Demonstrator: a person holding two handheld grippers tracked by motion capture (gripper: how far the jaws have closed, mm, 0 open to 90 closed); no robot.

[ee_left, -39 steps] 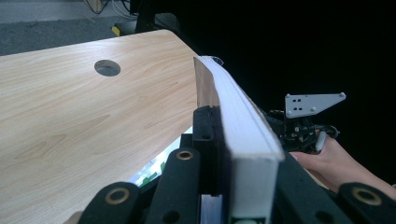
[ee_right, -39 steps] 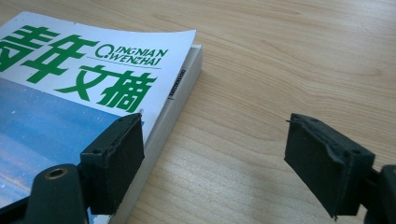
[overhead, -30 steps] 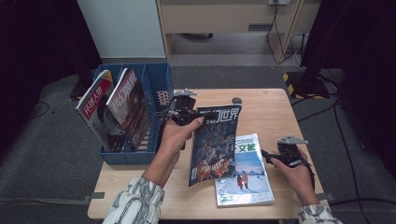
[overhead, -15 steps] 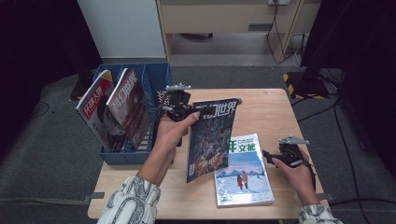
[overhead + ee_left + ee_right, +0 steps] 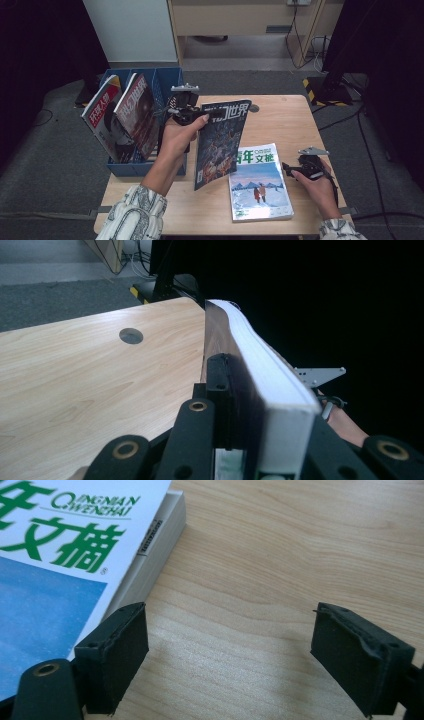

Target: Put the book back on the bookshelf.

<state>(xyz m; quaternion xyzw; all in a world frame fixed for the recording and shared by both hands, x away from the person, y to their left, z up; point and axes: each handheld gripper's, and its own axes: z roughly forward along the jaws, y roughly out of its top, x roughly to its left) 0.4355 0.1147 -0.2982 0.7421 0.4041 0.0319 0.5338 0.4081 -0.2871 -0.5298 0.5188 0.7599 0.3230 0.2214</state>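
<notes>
Fingers of the left gripper (image 5: 192, 116) clench the dark magazine (image 5: 220, 142), now lifted nearly upright.

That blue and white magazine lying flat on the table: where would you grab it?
Take the blue and white magazine by its right long edge, coming in low from the right. It lies flat, and that edge faces the open right hand-held gripper with bare table beside it.

Two magazines (image 5: 120, 120) stand in bin (image 5: 165, 80) left of table (image 5: 285, 120).
</notes>
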